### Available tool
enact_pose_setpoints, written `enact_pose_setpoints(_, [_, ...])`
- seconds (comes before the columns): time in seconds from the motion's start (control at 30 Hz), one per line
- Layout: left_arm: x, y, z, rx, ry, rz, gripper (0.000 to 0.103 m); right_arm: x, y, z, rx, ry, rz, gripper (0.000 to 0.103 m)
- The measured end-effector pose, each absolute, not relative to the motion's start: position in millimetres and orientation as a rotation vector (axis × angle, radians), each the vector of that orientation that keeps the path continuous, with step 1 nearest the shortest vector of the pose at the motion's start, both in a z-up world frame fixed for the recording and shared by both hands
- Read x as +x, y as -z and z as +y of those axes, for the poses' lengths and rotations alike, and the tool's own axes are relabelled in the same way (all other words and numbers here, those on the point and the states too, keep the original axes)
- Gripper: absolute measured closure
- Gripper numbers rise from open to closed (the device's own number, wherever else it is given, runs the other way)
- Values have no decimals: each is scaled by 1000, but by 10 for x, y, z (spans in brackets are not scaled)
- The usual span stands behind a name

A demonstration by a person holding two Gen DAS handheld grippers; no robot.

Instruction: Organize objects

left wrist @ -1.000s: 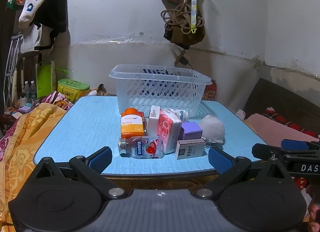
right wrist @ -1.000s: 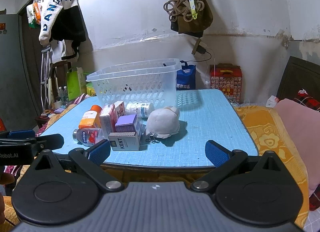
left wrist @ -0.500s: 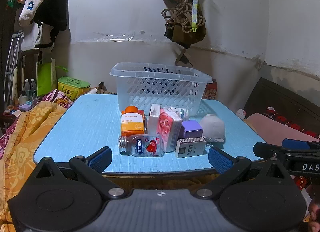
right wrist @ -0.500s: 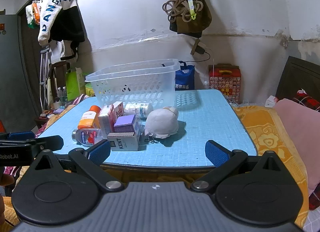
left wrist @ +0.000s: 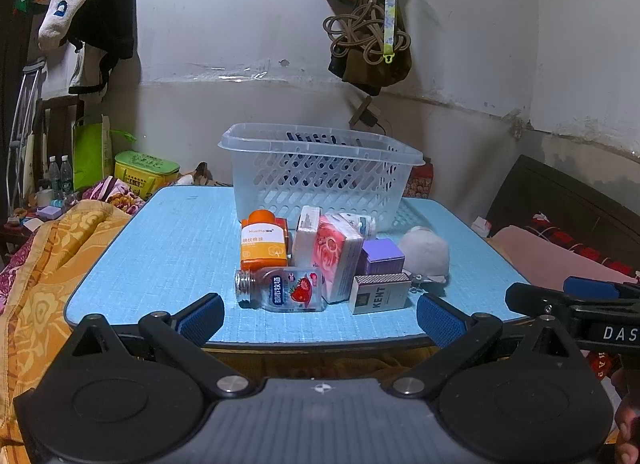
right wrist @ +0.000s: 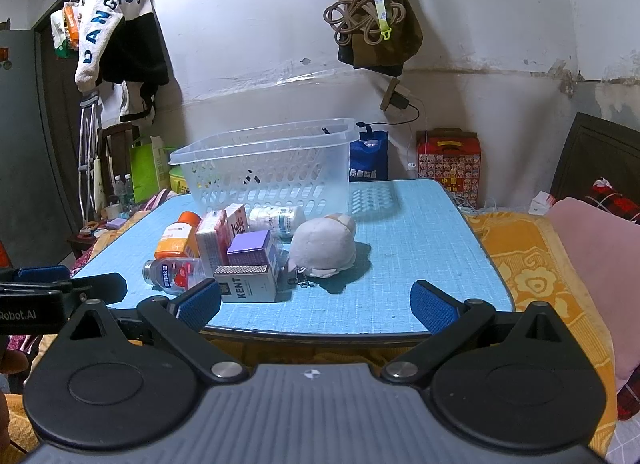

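A clear plastic basket (left wrist: 320, 172) (right wrist: 264, 168) stands at the back of the blue table (left wrist: 168, 248) (right wrist: 416, 240). In front of it lies a cluster: an orange bottle (left wrist: 264, 240) (right wrist: 178, 238), a clear bottle on its side (left wrist: 280, 290) (right wrist: 174, 272), a pink box (left wrist: 338, 256) (right wrist: 212, 240), a purple box (left wrist: 382, 256) (right wrist: 252, 248), a KENT pack (left wrist: 380, 296) (right wrist: 248, 284), a white bottle (right wrist: 278, 218) and a white plush (left wrist: 424, 252) (right wrist: 326, 246). My left gripper (left wrist: 320, 316) and my right gripper (right wrist: 316, 304) are both open and empty, at the table's front edge.
A yellow patterned blanket (left wrist: 48, 264) lies to the left of the table and a pink cushion (right wrist: 592, 248) to the right. Bags (left wrist: 368, 36) hang on the wall above the basket. A red box (right wrist: 448, 164) and a blue bag (right wrist: 368, 156) stand behind the table.
Both grippers have edged slightly closer to the table; the objects look a little larger. Nothing on the table has moved.
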State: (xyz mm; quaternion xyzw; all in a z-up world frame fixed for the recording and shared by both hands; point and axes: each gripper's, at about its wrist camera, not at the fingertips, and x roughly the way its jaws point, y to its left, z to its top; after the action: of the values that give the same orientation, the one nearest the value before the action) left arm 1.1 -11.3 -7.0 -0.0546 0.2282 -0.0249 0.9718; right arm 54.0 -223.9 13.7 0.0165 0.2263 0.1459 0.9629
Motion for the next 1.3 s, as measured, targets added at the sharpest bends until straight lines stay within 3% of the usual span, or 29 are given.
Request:
enact_pose_setpoints(0.97, [54,57,135,-191,-34,468,0,644,-108,-2295,57,-271,497,0])
enact_pose_setpoints(1.3, [821,380,189,-108,-39,623,0,1235,0,-2395,99,-279,619,0])
